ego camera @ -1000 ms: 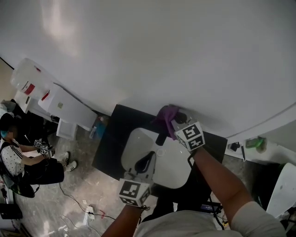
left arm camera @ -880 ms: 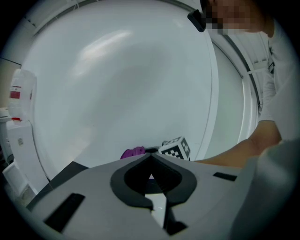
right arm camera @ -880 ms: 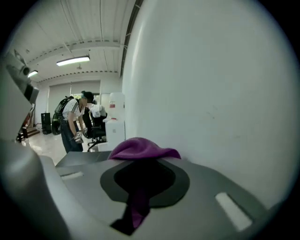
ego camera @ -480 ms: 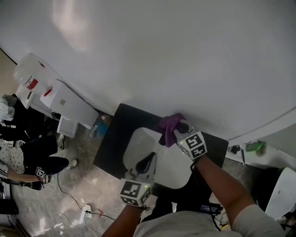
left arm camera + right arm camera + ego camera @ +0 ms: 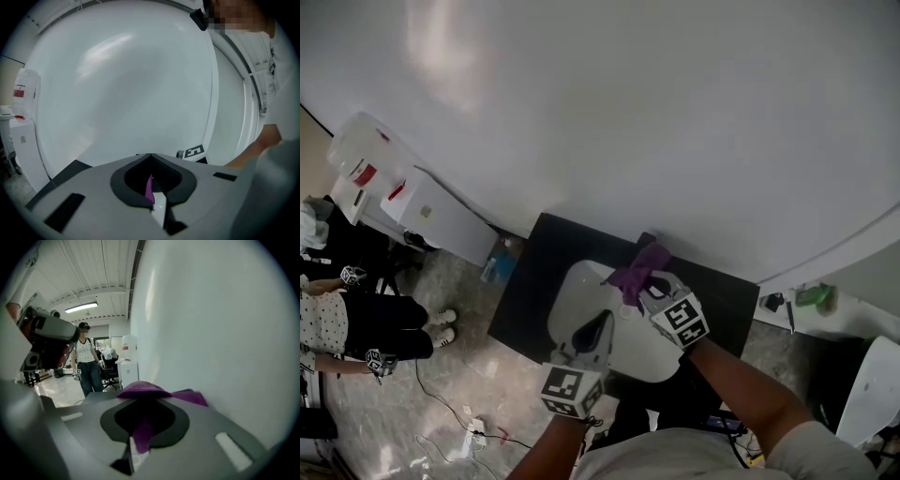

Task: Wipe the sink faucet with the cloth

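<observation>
Head view | right gripper [image 5: 649, 292] pinched cloth [image 5: 636, 270] on faucet [image 5: 648, 240] | left gripper [image 5: 594, 328] pressed together, empty | wiping seemingly midway, unfinished

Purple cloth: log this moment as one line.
right gripper: shut on purple cloth | purple cloth: over faucet | left gripper: shut, above white sink

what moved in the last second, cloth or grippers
The right gripper, shut on the purple cloth, drew it away from the wall toward the person, out over the sink. The left gripper stayed at the sink's near side, jaws together.
</observation>
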### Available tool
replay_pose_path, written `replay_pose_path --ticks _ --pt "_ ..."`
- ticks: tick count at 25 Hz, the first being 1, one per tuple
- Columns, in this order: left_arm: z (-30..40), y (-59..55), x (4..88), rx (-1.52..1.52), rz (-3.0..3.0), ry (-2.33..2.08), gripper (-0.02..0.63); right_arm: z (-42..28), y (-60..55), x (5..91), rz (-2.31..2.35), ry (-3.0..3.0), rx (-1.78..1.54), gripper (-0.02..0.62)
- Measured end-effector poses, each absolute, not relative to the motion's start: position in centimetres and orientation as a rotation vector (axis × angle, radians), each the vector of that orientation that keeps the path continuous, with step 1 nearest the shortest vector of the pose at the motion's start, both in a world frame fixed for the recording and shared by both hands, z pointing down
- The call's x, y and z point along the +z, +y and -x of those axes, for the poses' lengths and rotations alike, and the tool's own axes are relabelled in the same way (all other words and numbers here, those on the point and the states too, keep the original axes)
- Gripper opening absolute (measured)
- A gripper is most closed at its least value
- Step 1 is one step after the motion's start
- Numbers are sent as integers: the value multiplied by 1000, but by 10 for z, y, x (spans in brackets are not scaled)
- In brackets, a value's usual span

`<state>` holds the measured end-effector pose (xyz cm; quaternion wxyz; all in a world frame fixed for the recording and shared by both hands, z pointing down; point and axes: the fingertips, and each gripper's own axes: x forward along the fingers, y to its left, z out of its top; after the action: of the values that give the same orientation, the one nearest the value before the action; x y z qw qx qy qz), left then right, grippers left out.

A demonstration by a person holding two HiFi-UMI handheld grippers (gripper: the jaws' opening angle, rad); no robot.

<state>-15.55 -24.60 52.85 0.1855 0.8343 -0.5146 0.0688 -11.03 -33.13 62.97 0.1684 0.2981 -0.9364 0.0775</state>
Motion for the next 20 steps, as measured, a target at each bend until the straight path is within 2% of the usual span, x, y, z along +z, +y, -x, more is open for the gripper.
replay_pose_path --ticks 7,14,20 --pt "149 -242 518 198 -2373 -1462 6 94 -427 628 -1016 -2541 190 26" --pt "144 -233 509 181 -2377 -1471 6 98 -317 639 -900 -2627 346 26" --pt "128 -235 485 128 -2405 -1474 6 54 -267 537 -983 -2769 301 26"
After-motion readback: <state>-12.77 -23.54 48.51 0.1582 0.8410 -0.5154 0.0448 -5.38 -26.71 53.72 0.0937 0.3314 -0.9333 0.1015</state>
